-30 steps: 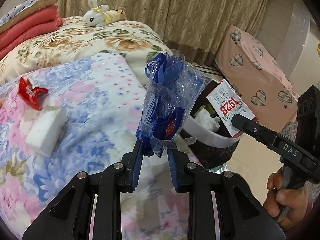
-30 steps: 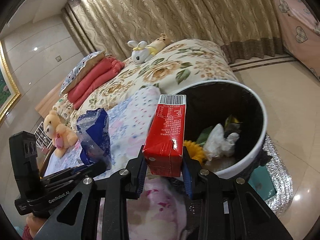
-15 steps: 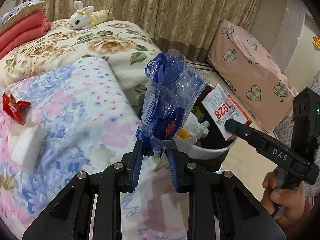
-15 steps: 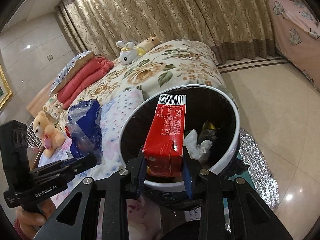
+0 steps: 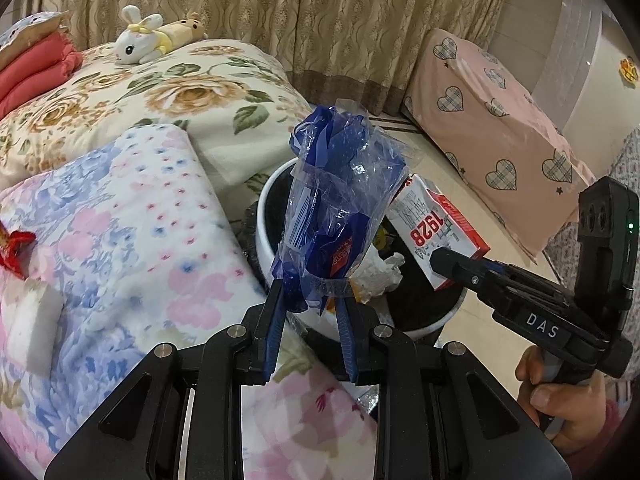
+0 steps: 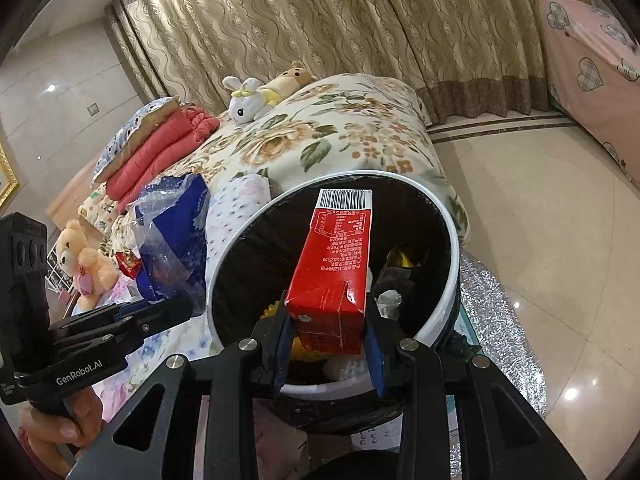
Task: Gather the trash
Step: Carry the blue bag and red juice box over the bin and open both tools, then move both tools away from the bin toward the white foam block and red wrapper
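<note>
Both grippers have moved closer to the white-rimmed bin (image 6: 452, 240) than a second ago. The right gripper (image 6: 326, 322) pinches the red carton (image 6: 336, 272), now over the bin's mouth. The left gripper (image 5: 310, 300), just left of it, clamps the blue plastic wrapper (image 5: 336, 204) at the rim. Crumpled tissue (image 5: 380, 272) lies inside, below the carton. A red wrapper (image 5: 14, 246) and white block (image 5: 32, 332) lie far left on the floral quilt (image 5: 120, 220).
</note>
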